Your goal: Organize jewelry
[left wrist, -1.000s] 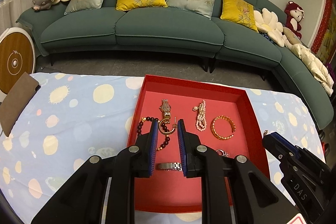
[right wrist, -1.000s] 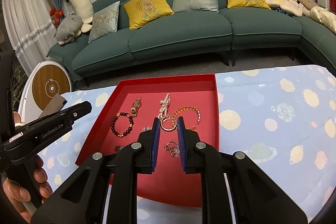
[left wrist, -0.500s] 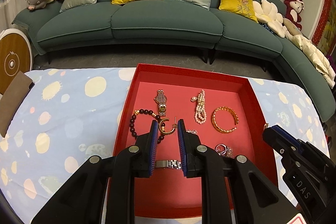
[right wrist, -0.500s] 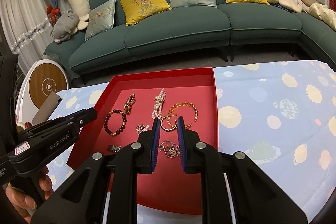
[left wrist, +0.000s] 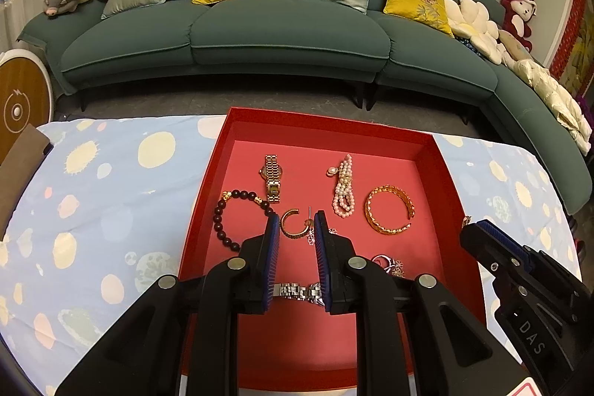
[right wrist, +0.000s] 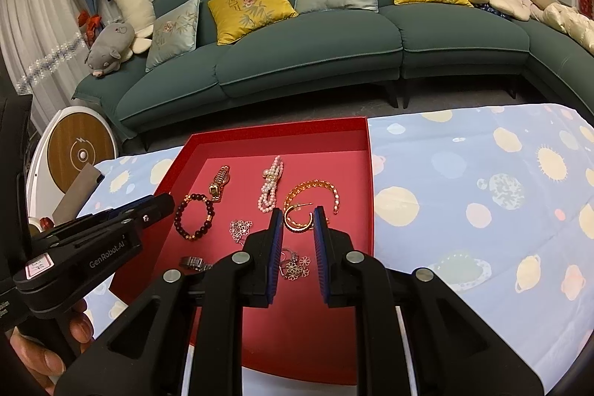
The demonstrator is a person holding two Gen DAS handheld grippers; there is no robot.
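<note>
A red tray (left wrist: 326,124) (right wrist: 274,134) on the table holds the jewelry: a gold watch (left wrist: 272,176), a dark bead bracelet (left wrist: 237,219), a pearl bracelet (left wrist: 343,186), a gold bangle (left wrist: 389,209), silver flower pieces (right wrist: 293,264) and a silver watch band (left wrist: 297,291). A gold hoop earring (left wrist: 291,224) shows between the fingers of my left gripper (left wrist: 296,223); a second one (right wrist: 298,219) shows between those of my right gripper (right wrist: 297,218). Both grippers are held above the tray with jaws partly open. I cannot tell if either touches a hoop.
The table wears a light blue cloth with planet prints (right wrist: 482,192). A green sofa with cushions (left wrist: 237,36) stands behind. A round white and wood device (left wrist: 20,104) and a brown pad (left wrist: 18,154) sit at the left edge.
Both grippers have moved back and up slightly, so more of the tray shows. The jewelry lies where it was.
</note>
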